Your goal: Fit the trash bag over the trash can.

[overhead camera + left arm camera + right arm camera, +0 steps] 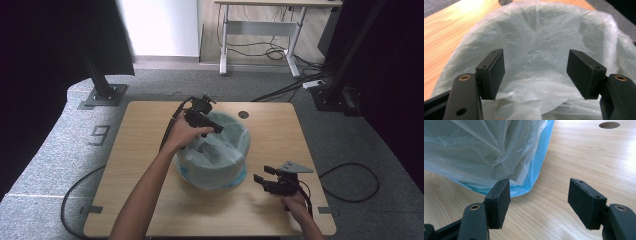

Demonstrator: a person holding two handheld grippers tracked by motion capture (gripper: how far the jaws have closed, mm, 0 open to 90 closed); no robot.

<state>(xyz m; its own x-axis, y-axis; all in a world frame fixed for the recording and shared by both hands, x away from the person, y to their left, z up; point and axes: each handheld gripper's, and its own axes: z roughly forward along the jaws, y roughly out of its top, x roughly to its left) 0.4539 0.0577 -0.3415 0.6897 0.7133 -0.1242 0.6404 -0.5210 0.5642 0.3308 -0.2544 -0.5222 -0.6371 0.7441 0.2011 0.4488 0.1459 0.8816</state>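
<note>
The left claw (pixel 216 129) hangs over the near-left rim of the bin, jaws spread wide with nothing between the pads. Its own view looks straight down into the white plastic liner (pixel 541 50), crumpled and pale, with the two black pads apart above it and not pressing the film; from above I cannot say whether a jaw brushes the rim.

The right claw (pixel 264 175) sits low over the table (pixel 145 150), to the right of the bin and apart from it, jaws likewise wide and empty. Its view gives what the other lacks: the outside of the bin, where the liner (pixel 481 147) drapes down in folds over a blue wall (pixel 541 157), and the blue bottom edge rests on the wood just ahead of the left pad. A round hole (pixel 609 124) in the table shows beyond.

From the high view the blue bin (pixel 214 155) stands at the middle of the table, the left hand (pixel 186 135) at its rim and the right hand (pixel 296 202) near the table's front right corner.
</note>
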